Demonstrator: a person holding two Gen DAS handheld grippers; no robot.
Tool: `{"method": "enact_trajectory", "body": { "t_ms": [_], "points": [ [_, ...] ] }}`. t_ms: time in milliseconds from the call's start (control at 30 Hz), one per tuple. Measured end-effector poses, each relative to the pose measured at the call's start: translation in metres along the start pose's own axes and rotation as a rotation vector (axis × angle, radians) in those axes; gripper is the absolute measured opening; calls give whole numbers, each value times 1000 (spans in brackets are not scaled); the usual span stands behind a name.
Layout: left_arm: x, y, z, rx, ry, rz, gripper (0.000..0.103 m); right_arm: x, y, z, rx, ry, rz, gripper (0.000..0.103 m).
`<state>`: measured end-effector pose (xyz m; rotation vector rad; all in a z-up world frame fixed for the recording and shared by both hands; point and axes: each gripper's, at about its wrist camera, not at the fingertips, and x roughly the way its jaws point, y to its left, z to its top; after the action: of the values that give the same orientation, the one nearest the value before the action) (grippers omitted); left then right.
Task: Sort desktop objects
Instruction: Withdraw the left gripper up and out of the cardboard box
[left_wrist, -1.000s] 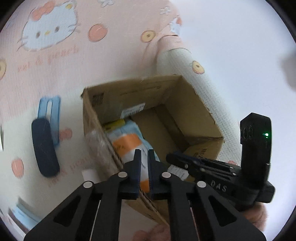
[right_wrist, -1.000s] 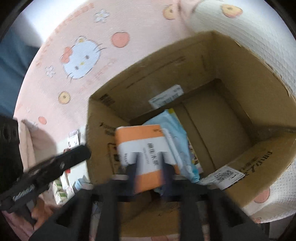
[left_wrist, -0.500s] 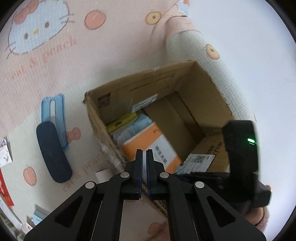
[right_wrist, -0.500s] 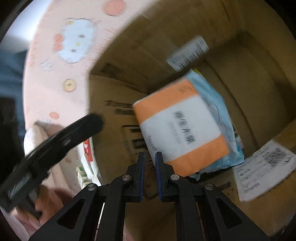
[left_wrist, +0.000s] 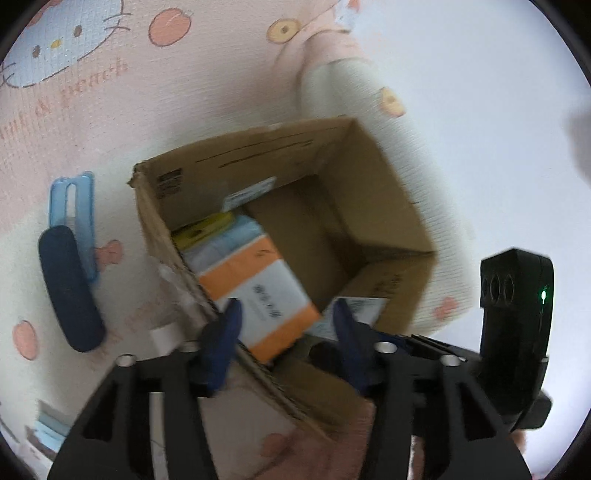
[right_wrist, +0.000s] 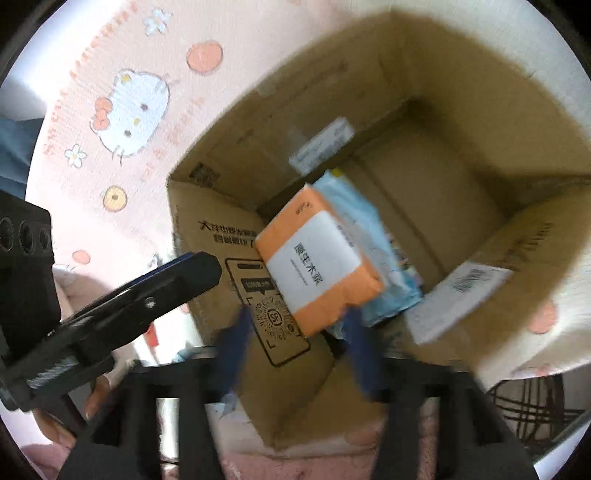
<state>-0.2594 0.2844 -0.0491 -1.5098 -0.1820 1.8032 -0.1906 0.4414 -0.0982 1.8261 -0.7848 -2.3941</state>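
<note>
Both claws hang over an open cardboard box that sits on a pink cartoon-cat cloth spread over the worktop. The left claw has its blue-padded jaws opening wide, and nothing is gripped between them; the near wall of the box and a corner of the orange-and-white tissue pack show in the gap just ahead of its tips. The right claw is blurred, its jaws likewise opening and empty, with the same tissue pack lying just beyond its fingertips, inside the box against the wall nearest the claw. That pack rests tilted on top of a pale blue packet, and a yellow item peeks out farther back in the same corner. White shipping labels are stuck on the far inner wall and on the flap to the right of the claws. Outside the box, well to the left of the left claw, a dark blue glasses case lies on the cloth, touching a clear blue phone case beyond it. In the right wrist view the left claw's black finger reaches in from the left, beside the box's outer wall.
</note>
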Motion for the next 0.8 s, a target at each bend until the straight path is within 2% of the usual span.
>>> {"method": "enact_trajectory", "body": {
  "t_ms": [33, 200, 333, 500, 800],
  "points": [
    [-5, -2, -3, 5, -14, -5, 60, -9, 5, -5, -9, -36, -27, 74],
    [-32, -2, -22, 5, -54, -35, 62, -39, 26, -12, -80, -104, -124, 76],
    [-58, 13, -41, -31, -103, -87, 63, -49, 44, -25, -107, -120, -128, 76],
    [-85, 43, -66, -56, -144, -111, 66, -49, 71, -48, -138, -144, -131, 76],
    [-128, 121, -118, -96, -241, -11, 67, -30, 111, -90, -186, -194, -75, 76]
  ]
}}
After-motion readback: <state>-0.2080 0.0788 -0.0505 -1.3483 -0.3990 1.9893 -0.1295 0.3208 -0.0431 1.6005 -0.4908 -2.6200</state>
